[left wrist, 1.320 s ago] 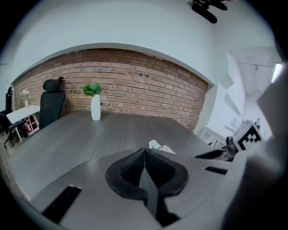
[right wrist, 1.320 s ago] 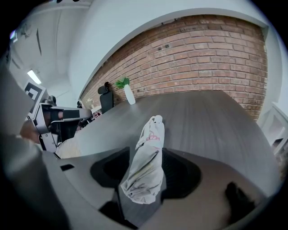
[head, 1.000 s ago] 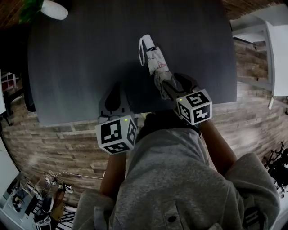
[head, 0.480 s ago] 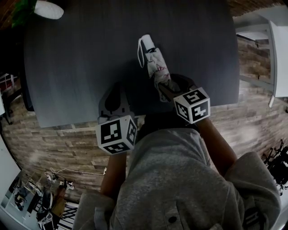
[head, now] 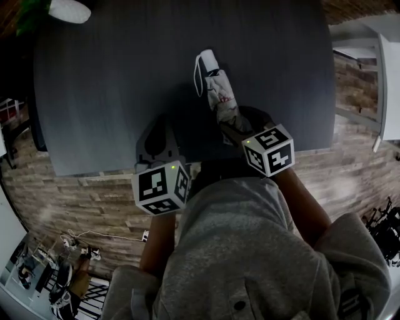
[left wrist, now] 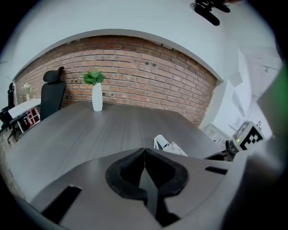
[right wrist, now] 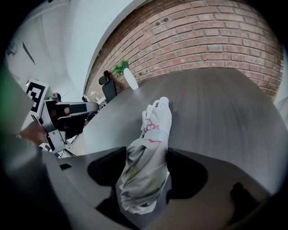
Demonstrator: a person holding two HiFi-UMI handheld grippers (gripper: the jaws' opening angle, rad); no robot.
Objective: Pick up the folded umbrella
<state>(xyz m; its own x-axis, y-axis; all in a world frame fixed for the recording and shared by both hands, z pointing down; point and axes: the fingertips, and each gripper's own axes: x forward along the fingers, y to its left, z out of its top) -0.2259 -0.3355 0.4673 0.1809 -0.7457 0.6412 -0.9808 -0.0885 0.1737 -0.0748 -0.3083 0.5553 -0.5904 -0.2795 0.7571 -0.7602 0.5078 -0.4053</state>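
Note:
The folded umbrella (head: 215,87), pale with red markings and a wrist strap, lies on the dark table (head: 94,94), pointing away from me. My right gripper (head: 239,124) straddles its near end. In the right gripper view the umbrella (right wrist: 153,134) runs between the jaws of that gripper (right wrist: 144,155), which have just been opening and stand wide around it without clamping it. My left gripper (head: 159,140) hovers over the table's near edge, left of the umbrella, its jaws (left wrist: 145,155) shut on nothing. From there the umbrella (left wrist: 168,146) shows just beyond them.
A white vase with a green plant (head: 69,10) stands at the table's far left corner. A black chair (left wrist: 51,92) sits beyond the table's left side. White furniture (head: 381,75) stands to the right. A brick wall (left wrist: 148,72) runs behind.
My right gripper has settled slightly lower over the umbrella's near end. The umbrella still lies flat on the table, and the left gripper has stayed in place.

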